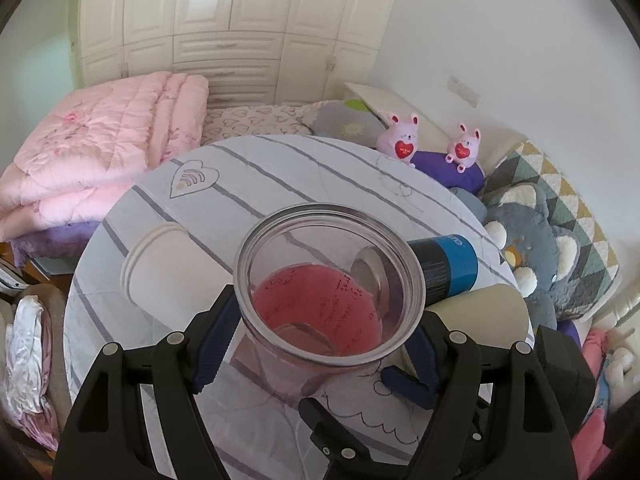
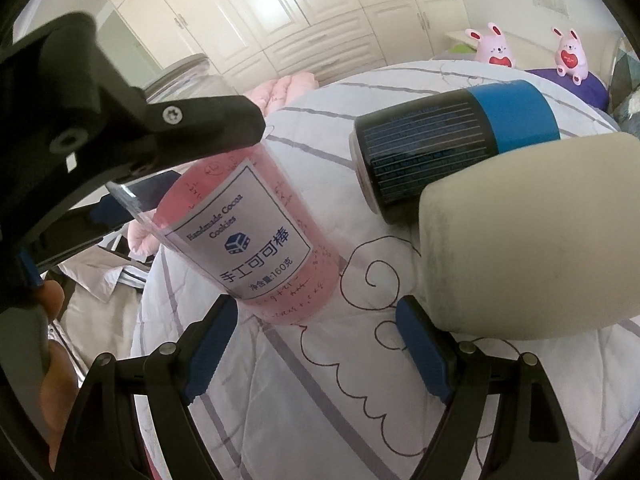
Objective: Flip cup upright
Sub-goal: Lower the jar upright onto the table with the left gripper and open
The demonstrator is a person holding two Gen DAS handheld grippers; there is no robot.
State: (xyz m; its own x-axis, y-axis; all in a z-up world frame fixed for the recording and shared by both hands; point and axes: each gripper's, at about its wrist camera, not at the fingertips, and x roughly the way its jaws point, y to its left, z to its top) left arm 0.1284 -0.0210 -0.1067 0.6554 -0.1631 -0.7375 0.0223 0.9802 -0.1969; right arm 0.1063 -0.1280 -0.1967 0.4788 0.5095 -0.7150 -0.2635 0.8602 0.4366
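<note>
The left gripper (image 1: 320, 344) clamps a clear plastic cup with pink lining and a white label (image 1: 328, 284), mouth up and tilted, above the striped white quilt (image 1: 280, 168). The right gripper (image 2: 316, 352) gapes empty near the quilt's front edge, beside a black-and-blue can (image 2: 452, 140) and a cream cup (image 2: 532, 240) lying on their sides.

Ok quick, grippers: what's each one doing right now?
Left gripper: shut on the clear cup.
Right gripper: open, holding nothing.
</note>
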